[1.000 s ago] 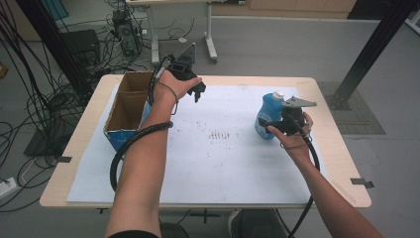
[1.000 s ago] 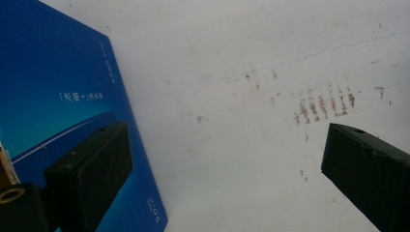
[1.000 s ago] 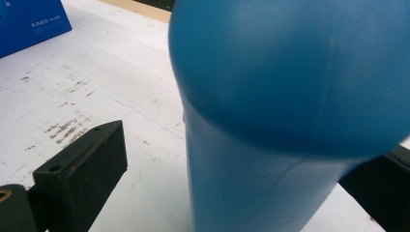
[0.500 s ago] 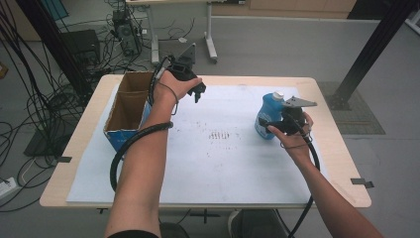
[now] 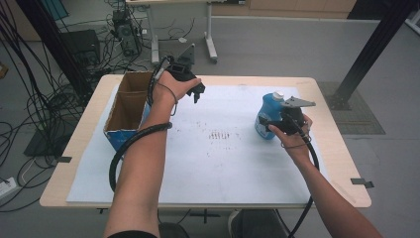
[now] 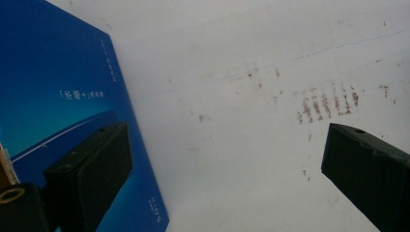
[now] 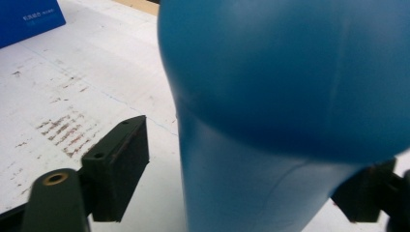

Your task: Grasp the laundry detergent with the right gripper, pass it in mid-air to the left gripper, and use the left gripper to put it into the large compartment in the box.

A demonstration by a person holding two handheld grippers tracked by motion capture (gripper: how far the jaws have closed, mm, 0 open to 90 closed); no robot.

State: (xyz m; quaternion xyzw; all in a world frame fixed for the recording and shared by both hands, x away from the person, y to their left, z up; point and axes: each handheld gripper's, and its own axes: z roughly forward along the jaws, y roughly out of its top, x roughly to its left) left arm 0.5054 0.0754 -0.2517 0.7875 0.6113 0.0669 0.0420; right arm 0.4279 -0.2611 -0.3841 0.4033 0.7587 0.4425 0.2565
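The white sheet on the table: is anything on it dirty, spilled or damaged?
Yes. The white sheet carries a patch of small reddish-brown marks near its middle, set in short rows like a stain or print residue. They also show in the left gripper view. Nothing looks spilled: the blue bottle stands upright, and the cardboard box sits at the left edge.

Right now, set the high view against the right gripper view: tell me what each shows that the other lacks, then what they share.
High view alone: the bottle's white cap, the open cardboard box, and the left gripper raised beside the box, jaws apart.

Right gripper view alone: the jaws have just been closing around the blue bottle, with a gap left at the left pad.

Shared: the bottle, the right gripper and the stained white sheet.
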